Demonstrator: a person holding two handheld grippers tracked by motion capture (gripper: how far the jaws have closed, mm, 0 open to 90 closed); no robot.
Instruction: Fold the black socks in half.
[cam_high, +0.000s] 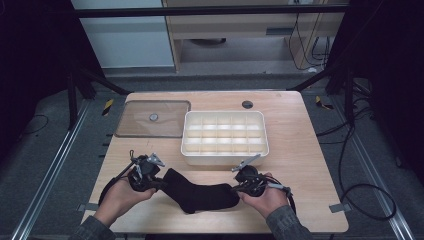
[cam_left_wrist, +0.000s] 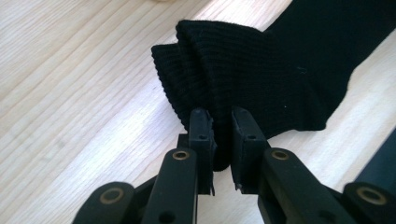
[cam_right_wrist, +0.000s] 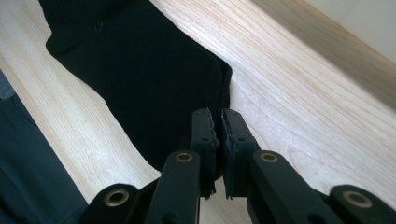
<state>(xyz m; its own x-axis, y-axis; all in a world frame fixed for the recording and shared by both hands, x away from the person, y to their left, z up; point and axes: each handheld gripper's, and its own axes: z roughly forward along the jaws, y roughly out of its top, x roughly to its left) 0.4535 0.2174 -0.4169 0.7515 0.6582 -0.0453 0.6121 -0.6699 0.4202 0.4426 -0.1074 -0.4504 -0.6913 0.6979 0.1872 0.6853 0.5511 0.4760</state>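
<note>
A black sock lies flat across the near part of the wooden table, stretched between the two grippers. My left gripper is shut on the ribbed cuff end; the cuff bunches into folds just beyond its pads, and my left gripper pinches the fabric edge. At the other side my right gripper is shut on the toe end. In the right gripper view the sock runs away from my right gripper, whose pads clamp its rounded edge.
A white divided organiser box with several small compartments stands just behind the sock. Its clear lid lies flat at the back left. A small round dark grommet sits near the table's far edge.
</note>
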